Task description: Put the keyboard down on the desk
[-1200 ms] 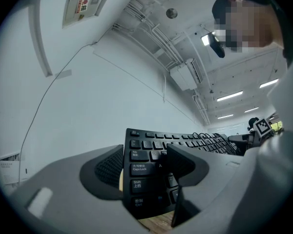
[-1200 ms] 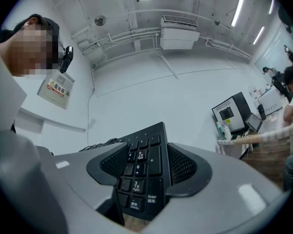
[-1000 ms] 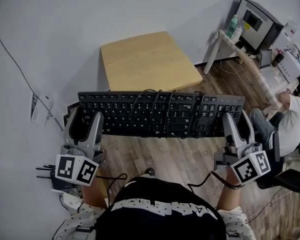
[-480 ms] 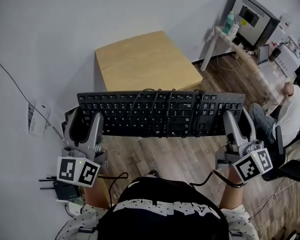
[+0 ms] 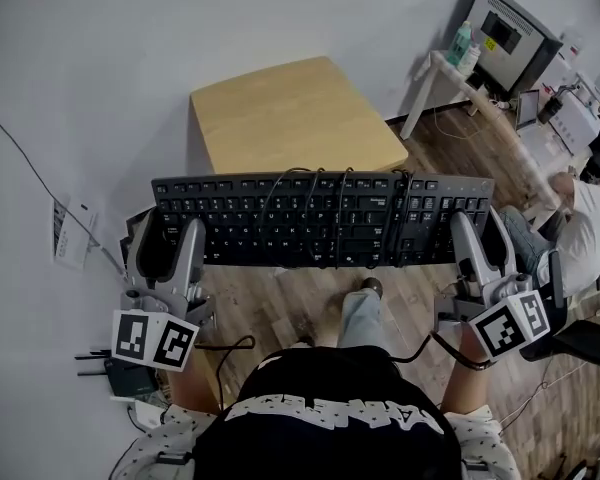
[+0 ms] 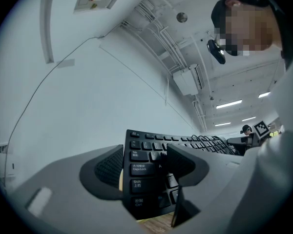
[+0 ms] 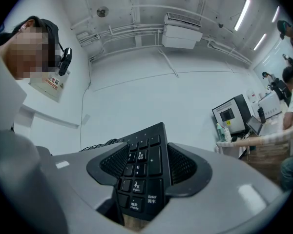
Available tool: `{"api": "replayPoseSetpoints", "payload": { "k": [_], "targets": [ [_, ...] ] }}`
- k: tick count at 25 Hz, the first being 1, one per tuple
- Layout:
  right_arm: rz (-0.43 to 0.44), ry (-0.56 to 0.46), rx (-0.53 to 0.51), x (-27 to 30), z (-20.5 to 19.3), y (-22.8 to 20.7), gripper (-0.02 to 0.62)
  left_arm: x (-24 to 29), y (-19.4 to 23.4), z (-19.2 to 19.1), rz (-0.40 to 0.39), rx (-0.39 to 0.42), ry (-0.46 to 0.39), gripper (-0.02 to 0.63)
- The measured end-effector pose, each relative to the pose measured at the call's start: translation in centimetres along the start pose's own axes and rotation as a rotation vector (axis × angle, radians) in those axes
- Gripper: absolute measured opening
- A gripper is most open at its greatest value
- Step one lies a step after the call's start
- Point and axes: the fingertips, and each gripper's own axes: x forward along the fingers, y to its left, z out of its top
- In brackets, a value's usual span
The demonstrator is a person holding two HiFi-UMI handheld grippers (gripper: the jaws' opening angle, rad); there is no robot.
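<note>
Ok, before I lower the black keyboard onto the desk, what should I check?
1. Left gripper shut on the black keyboard at its left end: ok.
2. Right gripper shut on its number-pad end: ok.
3. Keyboard level between both: ok.
4. Keyboard over the light wooden desk: not ok; it hangs mostly above the plank floor.
5. Desk top bare where visible: ok.
6. Black cable looped over the keys secured: cannot tell.

Light wooden desk (image 5: 280,113) stands on plank floor (image 5: 410,303).
</note>
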Motion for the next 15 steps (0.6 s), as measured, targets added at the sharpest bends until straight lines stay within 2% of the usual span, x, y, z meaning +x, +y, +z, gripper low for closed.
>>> {"api": "replayPoseSetpoints", "payload": {
  "k": [3,5,9,10,15],
  "targets": [
    [0.012,-0.002,-0.004,0.4,0.0,0.3,0.268,-0.3,0.3,0.1,0.011,0.0,-0.01,0.258],
    [-0.01,-0.003,-0.007,0.8,0.9,1.5,0.268,0.4,1.2,1.2,-0.012,-0.006,0.005,0.258],
    [-0.222,-0.043,-0.038,-1.4,3.5,5.2,0.27,5.2,2.5,3.5,-0.211,-0.061,0.081,0.258],
    [-0.242,-0.047,-0.037,-1.5,3.6,5.6,0.27,5.8,2.7,3.7,-0.228,-0.063,0.087,0.259],
    [-0.169,-0.047,-0.016,-0.4,2.3,3.8,0.27,4.6,2.5,3.2,-0.161,-0.027,0.061,0.259]
  ]
}}
